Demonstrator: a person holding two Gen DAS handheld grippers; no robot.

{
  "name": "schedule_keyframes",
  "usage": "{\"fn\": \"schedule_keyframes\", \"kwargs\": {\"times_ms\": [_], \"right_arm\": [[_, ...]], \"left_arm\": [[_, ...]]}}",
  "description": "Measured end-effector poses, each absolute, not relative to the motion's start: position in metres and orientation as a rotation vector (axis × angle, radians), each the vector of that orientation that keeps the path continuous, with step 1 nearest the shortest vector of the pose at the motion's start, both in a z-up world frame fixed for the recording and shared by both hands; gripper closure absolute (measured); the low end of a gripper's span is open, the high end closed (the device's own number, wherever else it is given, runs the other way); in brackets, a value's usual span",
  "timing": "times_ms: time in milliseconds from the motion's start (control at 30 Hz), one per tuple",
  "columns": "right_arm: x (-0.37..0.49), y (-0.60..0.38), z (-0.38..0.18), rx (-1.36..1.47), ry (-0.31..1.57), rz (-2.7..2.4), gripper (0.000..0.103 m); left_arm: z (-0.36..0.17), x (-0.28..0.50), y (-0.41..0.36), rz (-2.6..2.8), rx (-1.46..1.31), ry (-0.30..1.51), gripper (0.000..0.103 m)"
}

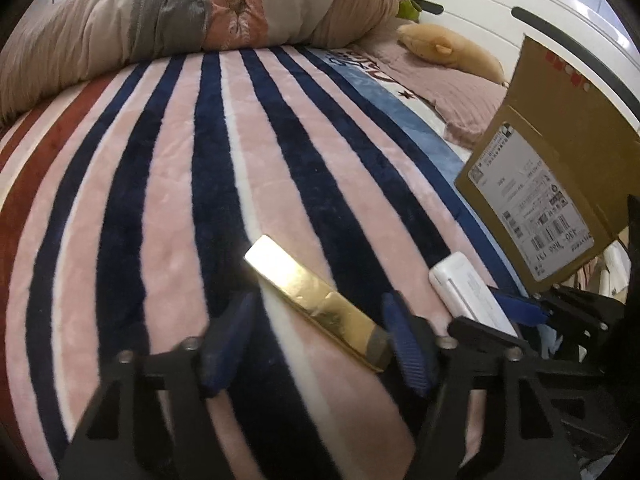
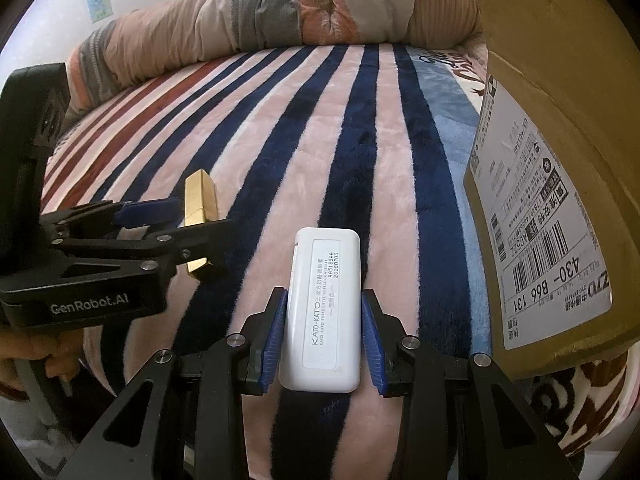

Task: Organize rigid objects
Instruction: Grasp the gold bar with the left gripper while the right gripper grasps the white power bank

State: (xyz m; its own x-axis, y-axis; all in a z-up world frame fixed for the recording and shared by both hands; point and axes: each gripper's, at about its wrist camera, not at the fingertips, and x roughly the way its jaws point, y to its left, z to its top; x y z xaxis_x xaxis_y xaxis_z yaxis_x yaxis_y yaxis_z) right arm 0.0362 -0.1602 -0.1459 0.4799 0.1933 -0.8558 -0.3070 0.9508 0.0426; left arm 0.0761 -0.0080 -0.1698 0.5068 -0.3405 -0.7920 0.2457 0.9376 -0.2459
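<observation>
A gold bar-shaped box [image 1: 316, 300] lies on the striped blanket, its near end between the wide-apart fingers of my left gripper [image 1: 320, 316], which is open around it. It also shows in the right wrist view [image 2: 200, 200] behind the left gripper [image 2: 192, 216]. A white rectangular case [image 2: 324, 312] with a printed label lies on the blanket between the fingers of my right gripper [image 2: 324, 304]. The blue pads stand close on both sides of it with thin gaps. The case also shows in the left wrist view [image 1: 468, 292].
A cardboard box [image 2: 560, 160] with a shipping label stands open at the right, close to the white case; it also shows in the left wrist view [image 1: 560, 160]. A rolled quilt [image 1: 200, 12] lies along the far side of the bed. A plush toy [image 1: 452, 46] lies far right.
</observation>
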Motion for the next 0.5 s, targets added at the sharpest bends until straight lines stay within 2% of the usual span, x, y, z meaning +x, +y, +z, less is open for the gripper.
{"fn": "schedule_keyframes", "kwargs": {"times_ms": [100, 233, 300, 367, 500], "right_arm": [[0.036, -0.161, -0.146, -0.121, 1.025, 0.306, 0.071], [0.035, -0.161, -0.147, -0.116, 1.021, 0.307, 0.071], [0.035, -0.161, -0.147, -0.114, 1.020, 0.308, 0.071], [0.034, -0.161, -0.147, -0.113, 1.020, 0.308, 0.071], [0.034, -0.162, -0.147, -0.110, 1.020, 0.312, 0.071]], "left_arm": [[-0.170, 0.076, -0.004, -0.382, -0.147, 1.006, 0.069], [-0.173, 0.074, 0.000, -0.394, -0.215, 1.007, 0.074], [-0.172, 0.072, -0.004, -0.425, -0.220, 1.012, 0.083], [-0.169, 0.070, -0.007, -0.439, -0.197, 1.024, 0.087], [-0.160, 0.066, -0.004, -0.435, -0.184, 1.031, 0.088]]}}
